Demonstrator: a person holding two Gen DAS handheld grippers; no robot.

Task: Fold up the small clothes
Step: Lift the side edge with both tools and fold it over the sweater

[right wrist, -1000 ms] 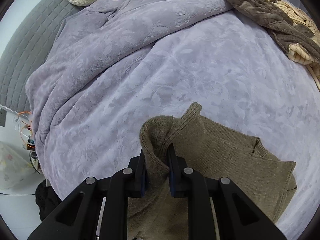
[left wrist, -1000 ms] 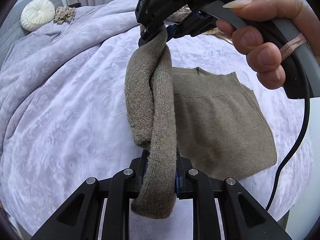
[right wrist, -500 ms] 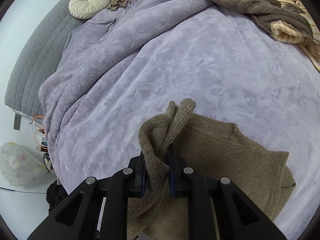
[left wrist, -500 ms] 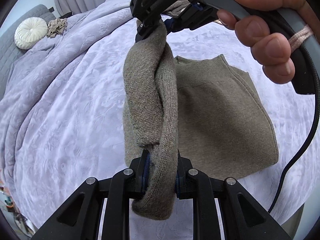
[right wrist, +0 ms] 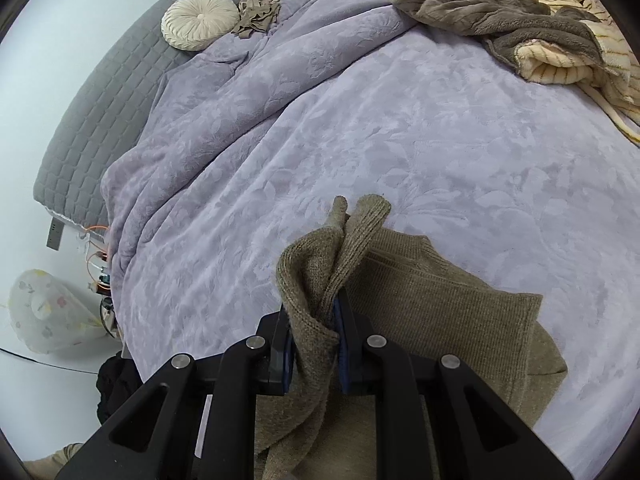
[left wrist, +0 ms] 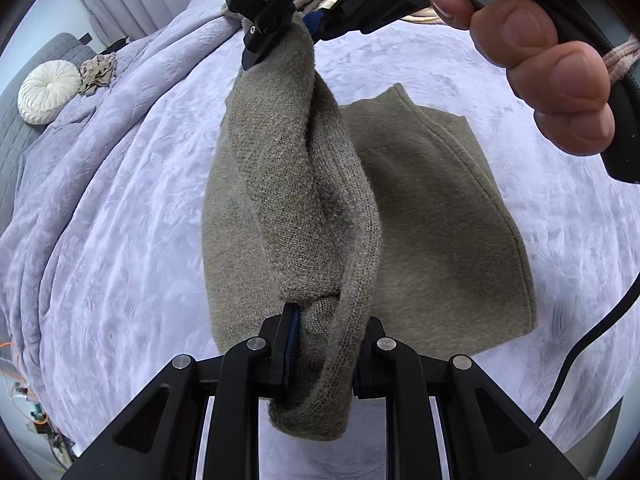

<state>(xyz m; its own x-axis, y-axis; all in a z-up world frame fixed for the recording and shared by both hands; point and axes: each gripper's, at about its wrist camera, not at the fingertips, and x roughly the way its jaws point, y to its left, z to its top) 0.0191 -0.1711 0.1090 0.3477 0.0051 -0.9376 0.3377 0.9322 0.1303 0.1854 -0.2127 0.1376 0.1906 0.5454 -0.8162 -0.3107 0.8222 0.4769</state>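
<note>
A: Where is the sweater now?

B: Most of it lies flat on the lilac bedspread, and one edge is lifted into a twisted band strung between the two tools. The left gripper is clenched on the near end of that band, with a short tail hanging below its jaws. The right gripper grasps the far end, up at the top of the left camera's view, with the person's right hand wrapped round its handle.

A: Anything different from a second ago?

B: Both grips look unchanged. The lifted band has been carried sideways across the sweater, so more of the flat part now shows to its left, where before the band hung at the garment's left edge. In the right camera's view the right gripper holds the same bunched fold, and the bed has slid: the round cream cushion sits lower and nearer the middle, and the pile of brown and striped blankets has come further into the frame
</note>
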